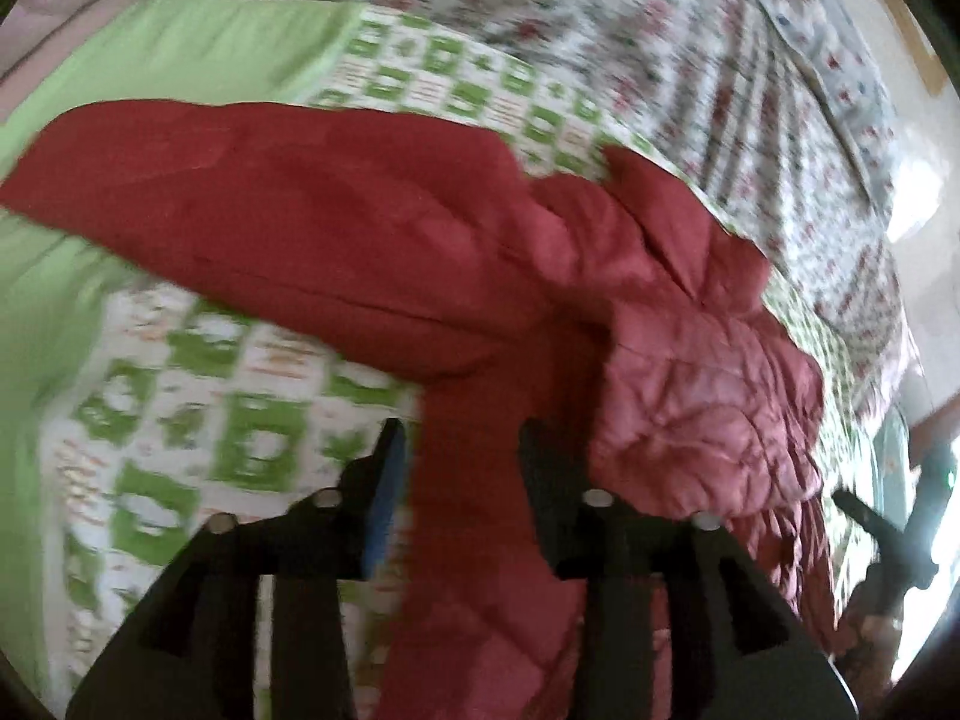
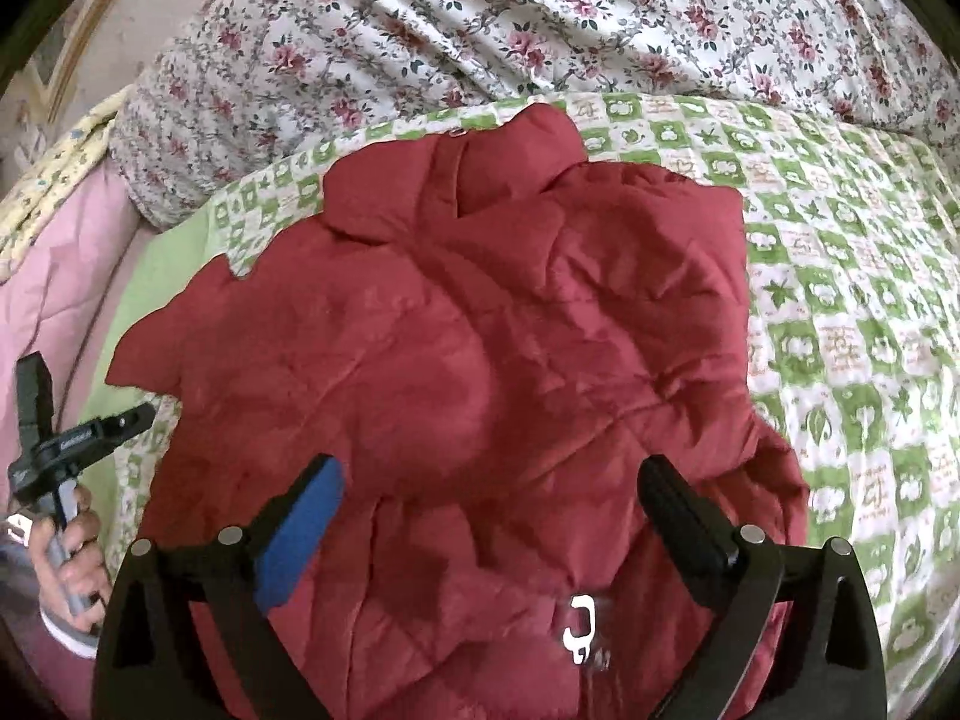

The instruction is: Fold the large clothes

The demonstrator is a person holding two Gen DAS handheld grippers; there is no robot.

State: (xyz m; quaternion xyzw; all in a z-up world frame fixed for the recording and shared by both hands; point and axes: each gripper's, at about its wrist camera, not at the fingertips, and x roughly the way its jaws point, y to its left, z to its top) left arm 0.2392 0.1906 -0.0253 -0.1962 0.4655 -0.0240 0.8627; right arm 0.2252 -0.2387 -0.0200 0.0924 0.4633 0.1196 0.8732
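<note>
Jacket (image 1: 420,252) fabric fills the left wrist view: red quilted cloth runs from nine o'clock across to four o'clock on the bed (image 1: 180,420), a strip passing between the left gripper (image 1: 462,450) fingers, which stand partly apart, not pinching. Right wrist view: the jacket's long axis points to twelve o'clock, collar far, directly under the right gripper (image 2: 492,510), fingers spread wide, empty. Judged nearer the hem: the right.

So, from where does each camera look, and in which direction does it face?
Left wrist: on the left gripper, angled down at the red jacket on the green checked sheet; own jaws apart around a jacket fold.
Right wrist: on the right gripper, angled down over the jacket; jaws wide open, left hand at the edge.
Shared: jacket, checked sheet, floral quilt.
</note>
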